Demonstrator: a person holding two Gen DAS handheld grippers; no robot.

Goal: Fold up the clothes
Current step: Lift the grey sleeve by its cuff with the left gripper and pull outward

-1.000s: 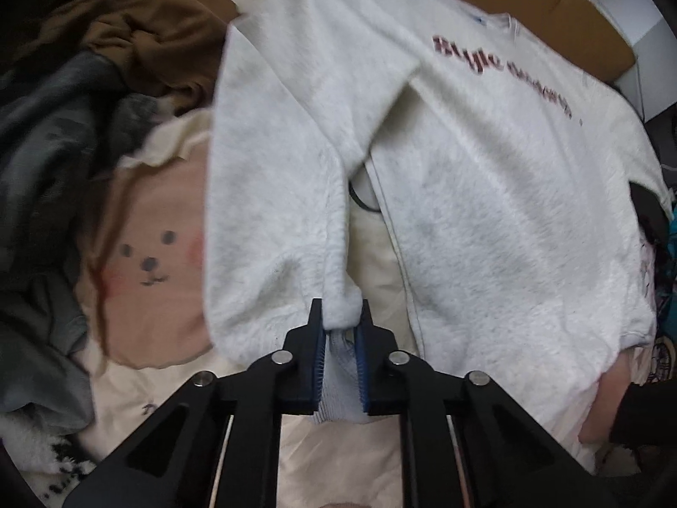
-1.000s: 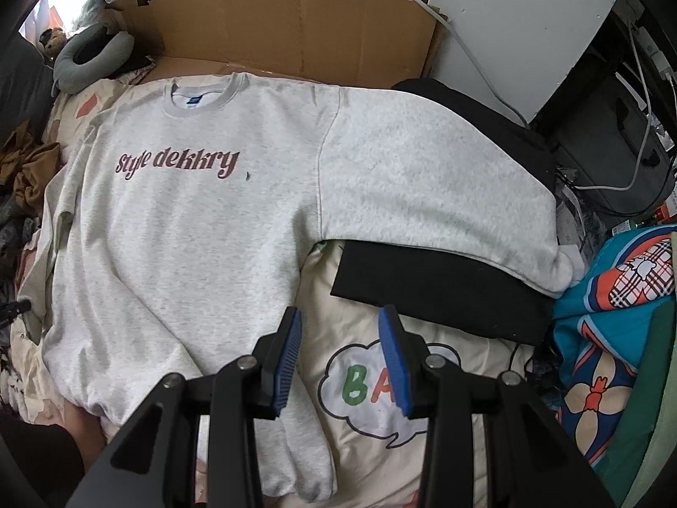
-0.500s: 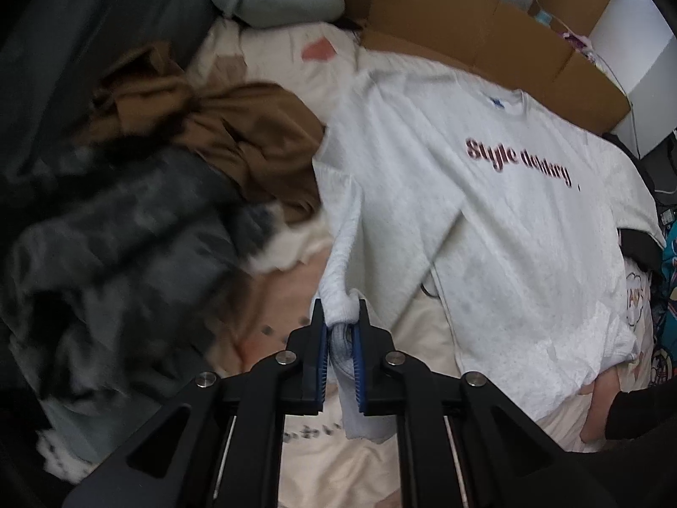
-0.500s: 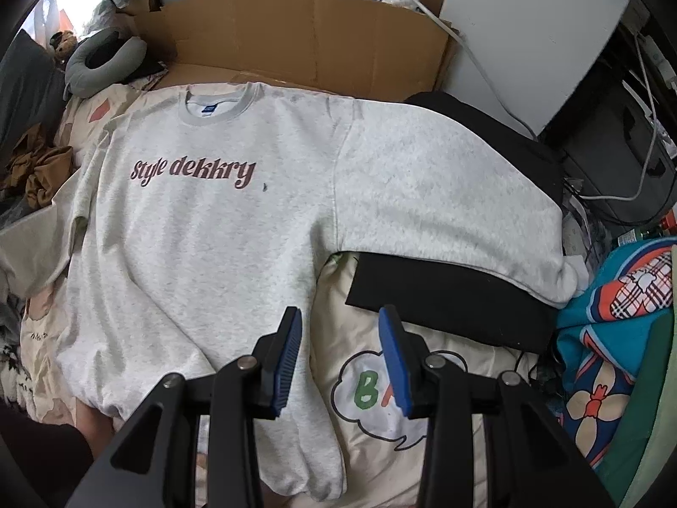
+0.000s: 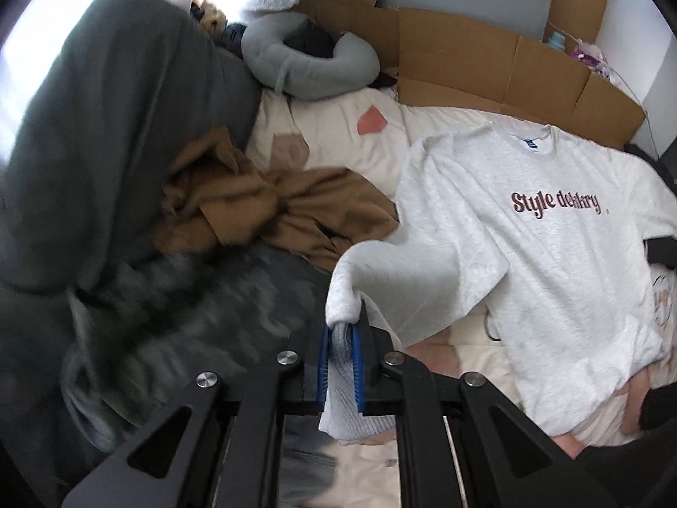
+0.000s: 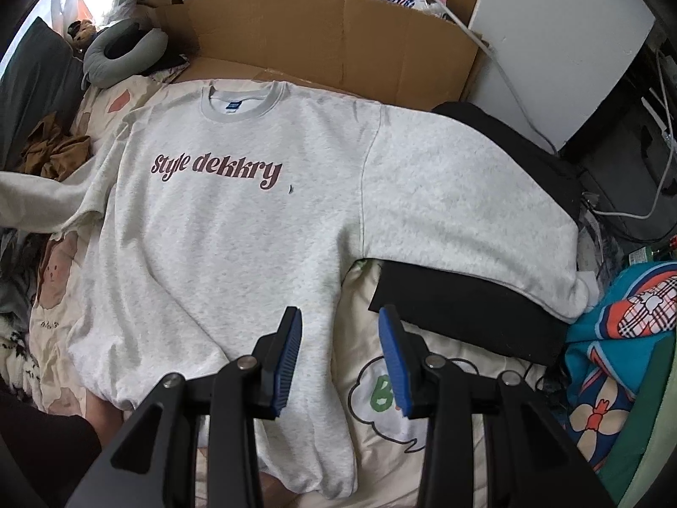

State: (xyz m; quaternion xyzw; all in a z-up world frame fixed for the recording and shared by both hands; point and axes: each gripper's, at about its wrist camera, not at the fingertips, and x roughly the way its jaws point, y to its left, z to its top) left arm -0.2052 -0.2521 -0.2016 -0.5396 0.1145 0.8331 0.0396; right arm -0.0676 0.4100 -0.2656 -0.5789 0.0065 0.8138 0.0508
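Holding the sleeve cuff [image 5: 343, 317] of the pale grey sweatshirt [image 6: 237, 237] in my left gripper [image 5: 340, 364], I have the blue pads clenched on the ribbed end, with the rest of that sleeve draped from the jaws back to the shoulder. The sweatshirt itself lies face up on the cartoon-print bedding [image 6: 381, 398], collar toward the cardboard sheet [image 6: 321, 38] at the head of the bed, its dark red lettering readable. I judge the cuff is lifted clear so the sleeve can be carried across the chest for the first fold; raised like this, it should not drag on the brown garment [image 5: 271, 216] bunched just beside that shoulder.

My right gripper [image 6: 340, 360] hangs above the hem side of the body, jaws parted with nothing between them. I read it as waiting, well placed to pin the body or take the other sleeve [image 6: 474, 211], which lies spread out flat over a black slab [image 6: 461, 317] at the bed's edge.

Counting: one sweatshirt, two sleeves, one lifted and one flat. Loose clothes at the side number at least two, the brown one and a blurred dark grey heap [image 5: 177, 296]; I cannot tell whether that heap is one piece. One grey neck pillow [image 5: 309, 63] sits near the cardboard.
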